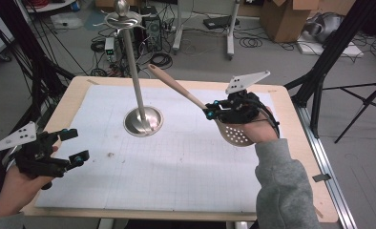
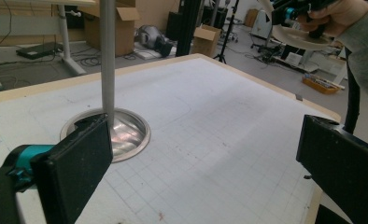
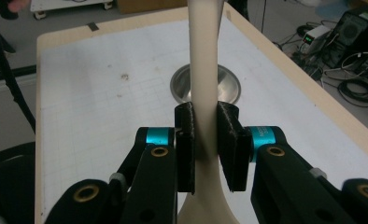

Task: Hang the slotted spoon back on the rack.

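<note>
My right gripper (image 1: 209, 113) is shut on a pale wooden slotted spoon (image 1: 186, 94), held in the air over the right half of the table. Its handle points up and left toward a metal stand (image 1: 134, 76), and its perforated bowl (image 1: 236, 135) hangs by the hand. In the right gripper view both pads clamp the spoon handle (image 3: 204, 70), with the stand's round base (image 3: 184, 84) beyond. The stand has a round steel base (image 1: 143, 121) and hooks at its top (image 1: 122, 18). My left gripper (image 1: 74, 145) is open at the table's left edge, nothing between its jaws; its view shows the stand base (image 2: 126, 133) ahead.
A white gridded mat (image 1: 176, 157) covers the wooden table (image 1: 76, 88). Black tripod legs (image 1: 329, 52) stand off the right edge, and cables, boxes and desk legs crowd the floor behind the table.
</note>
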Demonstrator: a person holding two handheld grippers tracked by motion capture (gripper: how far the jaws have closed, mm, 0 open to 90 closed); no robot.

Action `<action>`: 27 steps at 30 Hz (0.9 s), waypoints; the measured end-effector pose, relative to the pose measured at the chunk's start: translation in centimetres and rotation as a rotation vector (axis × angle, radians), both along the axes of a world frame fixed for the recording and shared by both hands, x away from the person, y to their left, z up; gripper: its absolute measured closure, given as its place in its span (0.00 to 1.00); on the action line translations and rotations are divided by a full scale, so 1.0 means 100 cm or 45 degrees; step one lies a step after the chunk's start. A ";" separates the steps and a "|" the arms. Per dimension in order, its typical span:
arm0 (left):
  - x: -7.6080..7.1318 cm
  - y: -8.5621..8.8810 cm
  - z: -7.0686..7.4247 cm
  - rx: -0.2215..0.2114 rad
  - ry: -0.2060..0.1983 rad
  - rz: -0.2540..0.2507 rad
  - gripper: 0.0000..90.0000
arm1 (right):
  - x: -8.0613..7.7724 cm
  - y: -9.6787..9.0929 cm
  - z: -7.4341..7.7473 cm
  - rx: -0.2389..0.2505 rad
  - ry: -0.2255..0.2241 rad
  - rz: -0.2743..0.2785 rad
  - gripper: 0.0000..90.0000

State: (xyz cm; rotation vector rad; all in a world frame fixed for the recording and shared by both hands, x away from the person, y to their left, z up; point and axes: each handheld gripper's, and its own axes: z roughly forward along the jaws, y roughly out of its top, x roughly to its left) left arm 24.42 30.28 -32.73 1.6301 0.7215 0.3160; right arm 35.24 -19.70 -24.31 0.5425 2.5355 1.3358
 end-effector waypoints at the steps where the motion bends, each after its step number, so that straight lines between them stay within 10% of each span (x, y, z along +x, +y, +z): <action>1: 0.000 0.000 0.000 0.002 0.000 0.002 0.05 | 0.001 0.000 0.002 0.008 0.002 -0.002 0.87; 27: -0.009 0.008 -0.004 0.011 0.011 0.023 0.05 | 0.012 0.003 0.045 0.139 -0.040 -0.001 0.87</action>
